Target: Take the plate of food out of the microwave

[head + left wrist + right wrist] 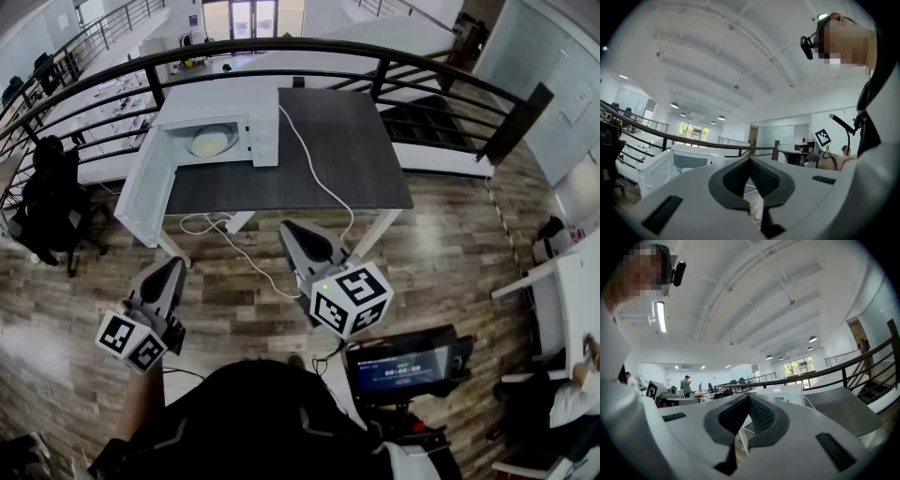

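A white microwave stands at the far left of a dark table, its door swung wide open to the left. Inside lies a plate of yellowish food. Both grippers hang well short of the table, over the wooden floor. My left gripper is shut with nothing in it, its tips meeting in the left gripper view. My right gripper is shut and empty too, and points up toward the table. The microwave shows low in the left gripper view.
A white cable runs from the microwave across the table and loops down onto the floor. A black curved railing runs behind the table. A screen on a stand stands at my right, and a black chair stands at the left.
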### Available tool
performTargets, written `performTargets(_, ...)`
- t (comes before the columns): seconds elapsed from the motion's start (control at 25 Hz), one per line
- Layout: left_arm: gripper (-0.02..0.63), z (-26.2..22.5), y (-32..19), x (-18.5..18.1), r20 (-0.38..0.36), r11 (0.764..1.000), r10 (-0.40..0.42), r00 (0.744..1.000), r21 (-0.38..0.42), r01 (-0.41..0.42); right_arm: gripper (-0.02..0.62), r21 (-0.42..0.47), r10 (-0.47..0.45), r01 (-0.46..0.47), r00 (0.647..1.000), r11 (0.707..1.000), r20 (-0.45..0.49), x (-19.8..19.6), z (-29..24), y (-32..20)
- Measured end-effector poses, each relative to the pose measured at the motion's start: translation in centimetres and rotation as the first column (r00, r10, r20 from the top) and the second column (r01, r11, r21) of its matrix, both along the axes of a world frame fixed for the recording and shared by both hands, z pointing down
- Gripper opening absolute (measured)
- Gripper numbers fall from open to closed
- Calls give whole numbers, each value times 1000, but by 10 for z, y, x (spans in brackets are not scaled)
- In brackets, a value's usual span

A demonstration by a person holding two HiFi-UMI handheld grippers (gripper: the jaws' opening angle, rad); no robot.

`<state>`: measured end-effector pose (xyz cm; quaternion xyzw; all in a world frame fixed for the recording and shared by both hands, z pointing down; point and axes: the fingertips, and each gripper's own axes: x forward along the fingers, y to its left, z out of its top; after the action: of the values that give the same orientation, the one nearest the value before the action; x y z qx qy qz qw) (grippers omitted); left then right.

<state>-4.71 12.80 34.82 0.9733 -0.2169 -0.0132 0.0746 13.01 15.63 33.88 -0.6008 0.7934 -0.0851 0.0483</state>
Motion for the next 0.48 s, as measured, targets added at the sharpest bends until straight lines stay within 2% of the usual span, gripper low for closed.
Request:
performTargets(0.28,3,-4,5,-4,-12,1000,-13,1000,12,13,0,-2,-6,6,1000,1000,-11,-4,-1,3)
performTargets(0.48,3,-4,8,-6,-13,1000,-15,1000,8,15,0,1,-7,7,999,1000,34,-5,-2,5)
